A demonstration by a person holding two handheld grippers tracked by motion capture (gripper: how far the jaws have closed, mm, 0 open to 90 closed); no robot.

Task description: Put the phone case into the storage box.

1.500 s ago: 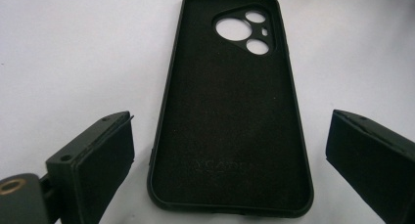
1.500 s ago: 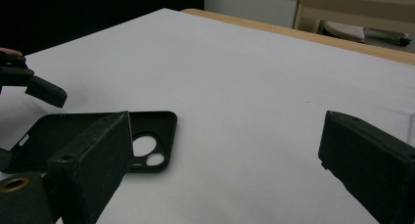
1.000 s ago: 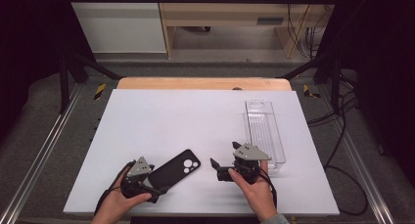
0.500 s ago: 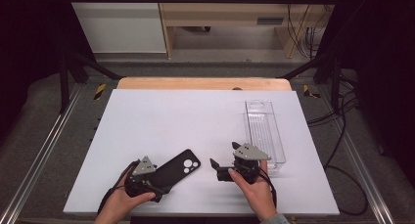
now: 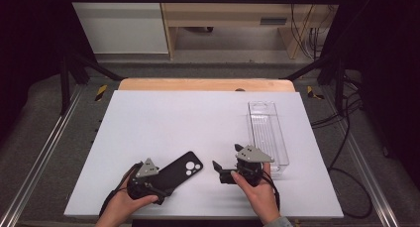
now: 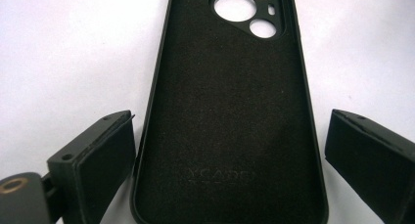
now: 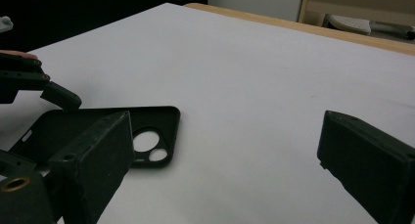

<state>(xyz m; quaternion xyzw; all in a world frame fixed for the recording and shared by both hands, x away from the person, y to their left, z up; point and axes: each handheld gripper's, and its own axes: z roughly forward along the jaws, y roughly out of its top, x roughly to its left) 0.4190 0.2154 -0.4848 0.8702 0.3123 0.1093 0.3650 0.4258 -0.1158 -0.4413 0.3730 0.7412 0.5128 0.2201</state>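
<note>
The left claw stands wide, its jaws on either side of the black phone case without touching it; the case lies flat on the white tabletop. The right claw is also wide and holds nothing, with the case to its left.

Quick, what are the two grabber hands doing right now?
Left gripper: open, jaws on either side of the black phone case, not squeezing it.
Right gripper: open, holding nothing, above the white table.
</note>
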